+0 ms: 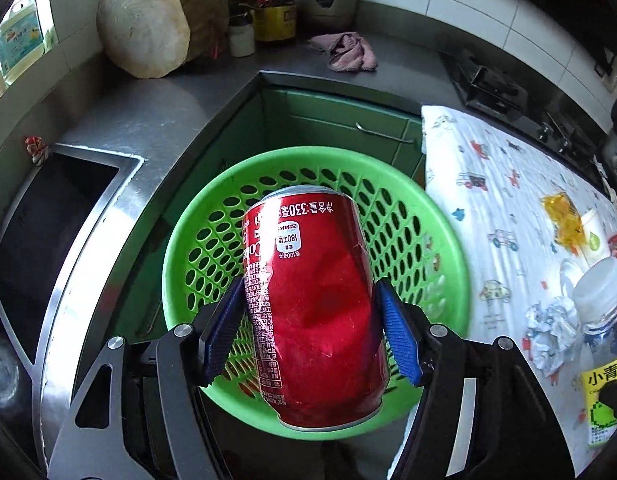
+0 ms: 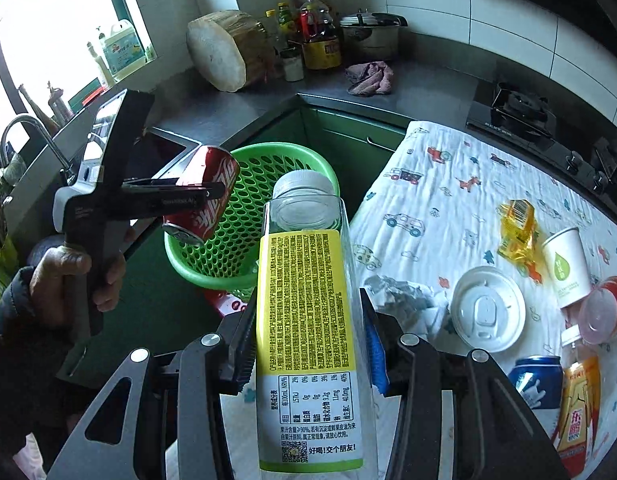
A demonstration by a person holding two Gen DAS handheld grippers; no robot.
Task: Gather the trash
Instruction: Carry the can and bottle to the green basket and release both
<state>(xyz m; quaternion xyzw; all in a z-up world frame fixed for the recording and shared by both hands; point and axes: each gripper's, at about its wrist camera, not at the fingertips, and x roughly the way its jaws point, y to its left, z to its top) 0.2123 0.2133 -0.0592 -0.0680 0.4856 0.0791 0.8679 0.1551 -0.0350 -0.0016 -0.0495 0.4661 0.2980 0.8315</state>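
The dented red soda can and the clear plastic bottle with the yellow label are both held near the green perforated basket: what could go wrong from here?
1. The dented red soda can is held by the left gripper on a crumpled wall; it might slip and miss the green perforated basket.
2. The clear plastic bottle with the yellow label, in the right gripper, is close to the can; the two could collide over the basket.

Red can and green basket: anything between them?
Nothing. In the left wrist view the red can, clamped in the left hand-held gripper, hangs directly over the open green basket.
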